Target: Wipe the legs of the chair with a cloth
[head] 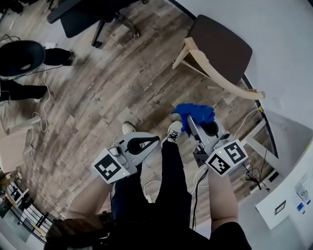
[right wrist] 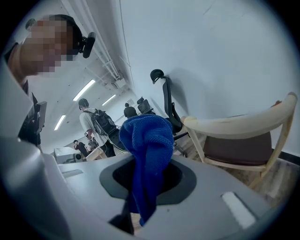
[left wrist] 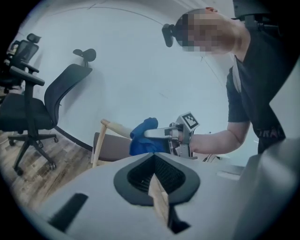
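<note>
The chair (head: 220, 46) has a dark brown seat and a pale wooden frame and stands by the white wall, ahead and to the right; its front leg (head: 180, 56) slants to the floor. My right gripper (head: 191, 121) is shut on a blue cloth (head: 196, 114), held in the air short of the chair. In the right gripper view the cloth (right wrist: 147, 150) hangs bunched out of the jaws, with the chair (right wrist: 239, 145) beyond. My left gripper (head: 156, 139) is shut with nothing in it, lower left of the cloth. The left gripper view shows the chair (left wrist: 112, 146) and cloth (left wrist: 143, 137) ahead.
A black office chair (head: 88, 14) stands at the far top, another black chair (head: 19, 56) at the left edge. White cables (head: 41, 107) trail over the wood floor. The person's white shoe (head: 173, 131) is just below the cloth. People stand far behind in the right gripper view.
</note>
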Action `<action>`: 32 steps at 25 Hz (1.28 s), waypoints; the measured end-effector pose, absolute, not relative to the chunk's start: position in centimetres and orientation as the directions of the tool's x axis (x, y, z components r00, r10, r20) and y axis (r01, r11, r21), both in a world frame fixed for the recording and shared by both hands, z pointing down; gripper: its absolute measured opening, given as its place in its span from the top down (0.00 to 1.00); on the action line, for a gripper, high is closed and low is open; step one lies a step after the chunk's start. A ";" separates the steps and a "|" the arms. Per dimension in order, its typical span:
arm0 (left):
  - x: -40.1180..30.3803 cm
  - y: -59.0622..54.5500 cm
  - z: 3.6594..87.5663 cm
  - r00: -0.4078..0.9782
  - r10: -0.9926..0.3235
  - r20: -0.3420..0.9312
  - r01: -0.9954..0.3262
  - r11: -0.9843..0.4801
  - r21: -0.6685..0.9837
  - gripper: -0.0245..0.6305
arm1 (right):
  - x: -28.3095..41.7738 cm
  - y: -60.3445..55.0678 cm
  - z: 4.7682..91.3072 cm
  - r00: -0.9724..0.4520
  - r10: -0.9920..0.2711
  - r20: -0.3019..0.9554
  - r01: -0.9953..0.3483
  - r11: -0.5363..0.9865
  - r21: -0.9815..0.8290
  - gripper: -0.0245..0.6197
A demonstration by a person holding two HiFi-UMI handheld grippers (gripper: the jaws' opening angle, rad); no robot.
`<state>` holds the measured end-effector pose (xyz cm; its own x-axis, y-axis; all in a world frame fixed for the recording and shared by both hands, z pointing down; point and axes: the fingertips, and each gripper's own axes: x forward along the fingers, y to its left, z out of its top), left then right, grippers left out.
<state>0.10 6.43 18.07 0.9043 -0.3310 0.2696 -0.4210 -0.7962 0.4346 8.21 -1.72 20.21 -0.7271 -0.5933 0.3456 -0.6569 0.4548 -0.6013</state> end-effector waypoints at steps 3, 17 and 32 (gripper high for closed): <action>-1.1 5.0 20.3 0.904 -0.336 0.265 -0.421 -0.814 0.401 0.96 | 7.3 -3.7 23.7 -0.713 -0.604 0.356 -0.672 0.444 -0.592 0.83; -2.9 2.4 38.9 0.925 -0.297 0.239 -0.363 -0.878 0.313 0.96 | 6.8 -11.3 40.7 -0.649 -0.657 0.384 -0.741 0.431 -0.515 0.83; -4.0 -3.4 50.9 0.973 -0.224 0.058 -0.225 -0.858 0.463 0.96 | 6.0 -19.7 53.5 -0.621 -0.700 0.354 -0.744 0.383 -0.548 0.83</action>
